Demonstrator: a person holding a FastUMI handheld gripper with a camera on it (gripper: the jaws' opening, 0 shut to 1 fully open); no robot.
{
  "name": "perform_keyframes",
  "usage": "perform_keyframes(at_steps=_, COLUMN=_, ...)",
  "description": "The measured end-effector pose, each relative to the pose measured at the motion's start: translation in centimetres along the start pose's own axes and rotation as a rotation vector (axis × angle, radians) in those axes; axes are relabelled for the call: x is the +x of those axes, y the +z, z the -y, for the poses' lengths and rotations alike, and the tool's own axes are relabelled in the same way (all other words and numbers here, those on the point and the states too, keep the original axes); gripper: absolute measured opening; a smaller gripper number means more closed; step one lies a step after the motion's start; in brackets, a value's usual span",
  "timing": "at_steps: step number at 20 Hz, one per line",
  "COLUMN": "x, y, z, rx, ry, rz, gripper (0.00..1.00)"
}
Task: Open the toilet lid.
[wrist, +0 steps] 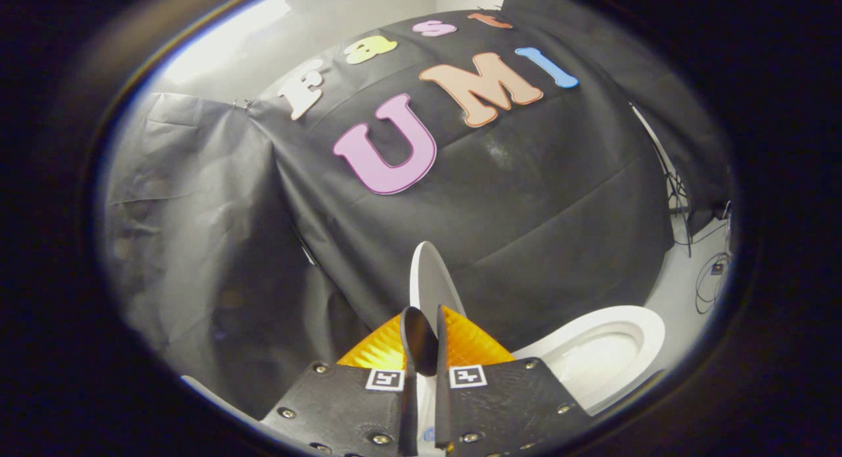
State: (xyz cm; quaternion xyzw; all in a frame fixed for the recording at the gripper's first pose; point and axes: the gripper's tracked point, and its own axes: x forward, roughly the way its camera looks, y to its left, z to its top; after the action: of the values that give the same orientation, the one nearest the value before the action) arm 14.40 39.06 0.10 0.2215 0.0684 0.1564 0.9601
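White lid (431, 279) upright btwn gripper (424, 325) fingers

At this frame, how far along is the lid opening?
Mostly done: the toilet lid stands raised on edge, clear of the seat and bowl, which lie exposed beside it. In hand: the claw is closed on the lid's edge, both fingers pressing it. Left: letting go; whether the lid rests against anything behind cannot be told.

One toilet lid (431, 279), one toilet bowl (608, 352), one hand-held gripper (424, 342), two fingers (413, 338), two square markers (385, 379)
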Motion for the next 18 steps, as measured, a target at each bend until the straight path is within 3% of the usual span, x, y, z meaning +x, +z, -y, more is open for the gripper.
perform_keyframes(at_steps=18, x=1.3, y=-5.6, z=-10.3, rx=-0.152, ry=0.139, rz=-0.084, gripper=0.11)
